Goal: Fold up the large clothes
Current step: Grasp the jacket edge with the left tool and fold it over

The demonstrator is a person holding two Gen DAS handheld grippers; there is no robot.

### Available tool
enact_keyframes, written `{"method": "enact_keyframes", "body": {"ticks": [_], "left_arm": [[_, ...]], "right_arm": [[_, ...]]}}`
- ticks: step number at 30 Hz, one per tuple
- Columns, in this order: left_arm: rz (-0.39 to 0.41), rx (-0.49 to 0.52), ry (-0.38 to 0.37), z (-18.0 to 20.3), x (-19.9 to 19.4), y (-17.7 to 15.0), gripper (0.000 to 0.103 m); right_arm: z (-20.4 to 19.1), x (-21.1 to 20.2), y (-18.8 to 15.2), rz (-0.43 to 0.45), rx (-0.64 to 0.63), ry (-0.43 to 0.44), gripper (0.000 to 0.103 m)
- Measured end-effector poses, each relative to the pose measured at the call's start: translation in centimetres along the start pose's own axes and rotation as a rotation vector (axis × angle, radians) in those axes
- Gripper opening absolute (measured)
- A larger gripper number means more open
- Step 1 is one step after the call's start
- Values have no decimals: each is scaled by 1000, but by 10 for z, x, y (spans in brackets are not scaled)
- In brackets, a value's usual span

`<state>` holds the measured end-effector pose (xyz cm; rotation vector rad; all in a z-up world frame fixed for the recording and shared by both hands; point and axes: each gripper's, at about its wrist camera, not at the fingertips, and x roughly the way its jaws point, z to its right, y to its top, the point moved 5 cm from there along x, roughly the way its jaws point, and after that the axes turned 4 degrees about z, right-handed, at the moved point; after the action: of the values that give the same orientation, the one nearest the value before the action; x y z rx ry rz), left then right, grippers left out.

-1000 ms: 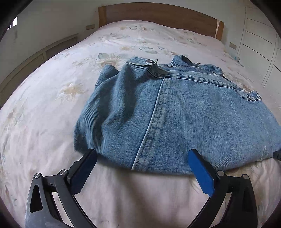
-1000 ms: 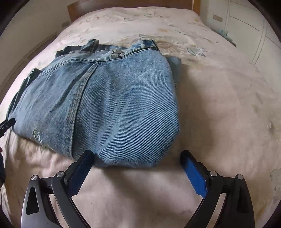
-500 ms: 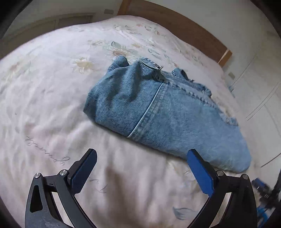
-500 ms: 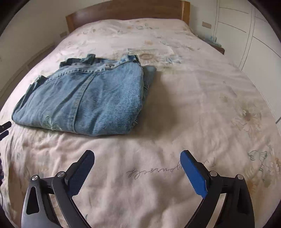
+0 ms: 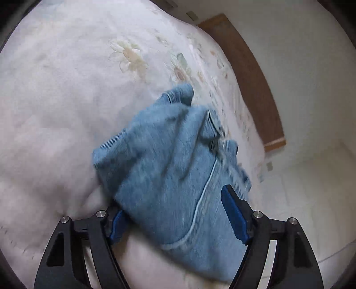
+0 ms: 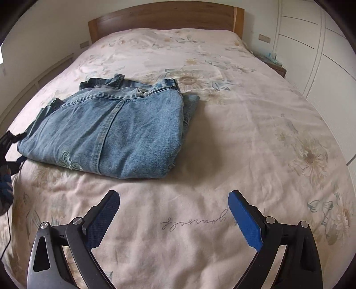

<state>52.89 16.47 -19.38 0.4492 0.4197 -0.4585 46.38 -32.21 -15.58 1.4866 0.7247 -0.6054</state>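
Observation:
Blue denim jeans [image 6: 115,129] lie folded into a thick rectangle on the left half of the bed, waistband toward the headboard. In the left wrist view the jeans [image 5: 173,169] are blurred and fill the middle. My left gripper [image 5: 175,213] is open, its fingers astride the jeans' near left end; the denim covers part of the left pad [image 5: 116,226]. My left gripper also shows at the left edge of the right wrist view [image 6: 9,142]. My right gripper [image 6: 173,213] is open and empty, above bare cover in front of the jeans.
The bed [image 6: 244,133] has a pale floral cover and a wooden headboard [image 6: 160,15] at the far end. White wardrobe doors [image 6: 322,55] stand to the right. A small bedside table [image 6: 274,65] sits by the far right corner.
My left gripper has swung round and dropped to the jeans' left end, so its fingers now straddle the denim. My right gripper has pulled back from the jeans. Both stay open.

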Motion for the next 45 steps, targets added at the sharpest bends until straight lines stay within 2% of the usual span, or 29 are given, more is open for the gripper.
{"method": "enact_keyframes", "body": {"ticks": [3,6,7,8,10,14,18,23,30,34,37,41,45], "left_arm": [[25,-58,-30,-3,7,14,62],[19,-98,-44,-7,12,24,41],[15,-111,-45,-8,13,26,29],[9,-134,-55,-11,13,30,20],[6,-145,-72,-8,10,33,17],[0,-105,-111,21,7,37,16],[-12,-39,-135,64,2,31,16],[-28,11,-199,126,7,12,16],[-102,99,-302,221,27,-45,16],[-179,158,-336,267,54,-98,16],[-240,199,-335,287,76,-142,15],[-344,283,-287,296,110,-211,15],[-410,494,-92,282,144,-274,16]], "right_arm": [[6,3,1,-8,-9,-13,98],[13,5,2,-12,-9,-23,98],[15,5,2,-12,-7,-24,98],[18,5,2,-11,-4,-25,98],[24,4,2,-10,2,-24,98],[33,0,0,-7,8,-22,98],[51,-8,-3,4,37,-23,98],[78,-21,-6,25,79,-30,98],[129,-50,-15,70,138,-45,98],[165,-65,-28,86,184,-61,98],[190,-76,-41,97,217,-81,98],[216,-86,-58,104,256,-103,98],[239,-93,-78,102,302,-117,98]]}}
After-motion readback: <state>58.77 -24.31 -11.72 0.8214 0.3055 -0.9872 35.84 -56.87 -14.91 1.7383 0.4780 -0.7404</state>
